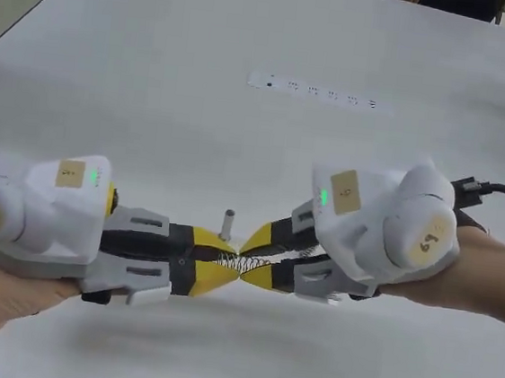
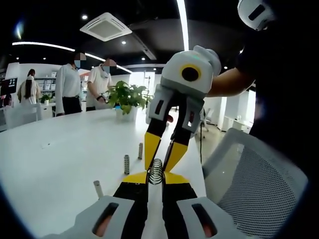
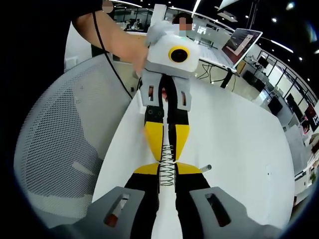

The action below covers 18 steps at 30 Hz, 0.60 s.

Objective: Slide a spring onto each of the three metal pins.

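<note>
A thin wire spring [image 1: 240,263] is stretched between my two grippers, which meet tip to tip above the white table [image 1: 154,97]. My left gripper [image 1: 231,263] is shut on one end and my right gripper [image 1: 246,262] on the other. In the left gripper view the spring [image 2: 157,171] sits between my left gripper's [image 2: 156,178] yellow tips, with the right gripper [image 2: 160,162] reaching down onto it. A bare metal pin [image 1: 228,223] stands just behind the tips. Two pins [image 2: 126,164] [image 2: 140,150] carry springs, and a bare pin [image 2: 98,189] is nearer. The right gripper [image 3: 168,172] shows the spring [image 3: 167,164].
A white power strip [image 1: 312,91] lies farther back on the table. A grey mesh chair [image 2: 254,184] stands beside the table's edge. Across the table stand several people [image 2: 67,89] and a potted plant [image 2: 127,97]. An open laptop [image 3: 241,45] sits on the far end.
</note>
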Tool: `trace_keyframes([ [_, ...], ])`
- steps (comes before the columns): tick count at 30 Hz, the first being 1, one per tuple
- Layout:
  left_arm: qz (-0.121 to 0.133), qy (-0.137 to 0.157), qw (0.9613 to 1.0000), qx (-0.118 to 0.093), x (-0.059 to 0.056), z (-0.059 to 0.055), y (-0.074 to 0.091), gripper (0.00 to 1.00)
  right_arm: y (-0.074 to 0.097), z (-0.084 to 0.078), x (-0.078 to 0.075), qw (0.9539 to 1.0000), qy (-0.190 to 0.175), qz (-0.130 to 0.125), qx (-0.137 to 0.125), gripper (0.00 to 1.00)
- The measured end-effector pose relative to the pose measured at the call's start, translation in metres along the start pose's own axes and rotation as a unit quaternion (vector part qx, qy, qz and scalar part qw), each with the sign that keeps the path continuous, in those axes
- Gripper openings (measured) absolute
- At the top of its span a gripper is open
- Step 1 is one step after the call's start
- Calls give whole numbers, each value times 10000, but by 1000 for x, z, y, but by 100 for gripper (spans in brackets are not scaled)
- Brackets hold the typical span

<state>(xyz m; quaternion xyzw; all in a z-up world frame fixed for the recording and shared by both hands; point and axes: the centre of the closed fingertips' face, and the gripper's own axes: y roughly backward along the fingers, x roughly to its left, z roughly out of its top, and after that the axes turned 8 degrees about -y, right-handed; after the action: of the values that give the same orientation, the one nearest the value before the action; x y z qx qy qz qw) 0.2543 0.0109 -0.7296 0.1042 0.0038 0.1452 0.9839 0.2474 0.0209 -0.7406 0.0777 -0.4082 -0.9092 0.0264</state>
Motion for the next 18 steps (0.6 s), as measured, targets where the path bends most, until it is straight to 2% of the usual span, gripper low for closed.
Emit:
trace_keyframes([
  [5, -33, 4, 10000, -39, 0, 3, -1, 1, 3, 0, 0, 9999, -147, 1, -72, 9],
  [9, -41, 33, 10000, -58, -1, 4, -1, 1, 4, -4, 1, 9997, -222, -4, -49, 15],
  [18, -93, 47, 9999, -47, -5, 3, -1, 1, 9, -16, 1, 9971, -719, 12, -249, 13],
])
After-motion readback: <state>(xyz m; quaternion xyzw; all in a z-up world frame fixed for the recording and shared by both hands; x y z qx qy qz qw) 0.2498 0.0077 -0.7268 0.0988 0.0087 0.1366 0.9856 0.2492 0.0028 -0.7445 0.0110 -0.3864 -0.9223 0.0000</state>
